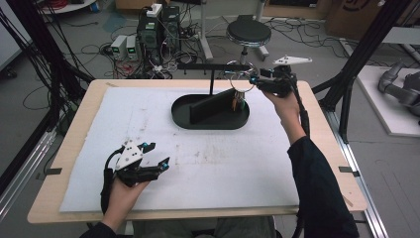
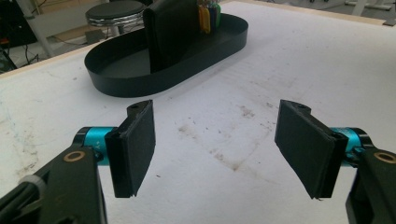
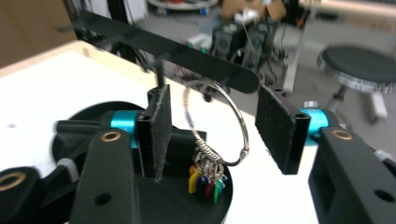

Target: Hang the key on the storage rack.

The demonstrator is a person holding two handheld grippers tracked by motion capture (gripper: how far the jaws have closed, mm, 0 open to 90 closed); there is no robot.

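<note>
Key ring (image 3: pixel 215 125): hangs on peg of black bar (image 3: pixel 187 53), coloured tags (image 3: pixel 205 182) dangling over black tray (image 1: pixel 210 121).
Right gripper (image 3: pixel 212 133): jaws apart, ring between, pads clear.
Left gripper (image 2: pixel 215 149): apart, idle.
Advice: withdraw straight back, avoiding ring.

You work at a pale wooden desk (image 1: pixel 89 106) covered by a white mat (image 1: pixel 148 148). Beyond its far edge, a grey floor (image 1: pixel 317 49) carries loose cables (image 1: pixel 94 49), a cluster of computer boxes (image 1: pixel 158 29) and a round black stool (image 1: pixel 248 32) on a metal post. Black frame struts (image 1: pixel 364 49) rise at your right, dark cabling (image 1: pixel 34 54) hangs at your left, and cardboard boxes (image 1: pixel 346 15) stand along the far side.
</note>
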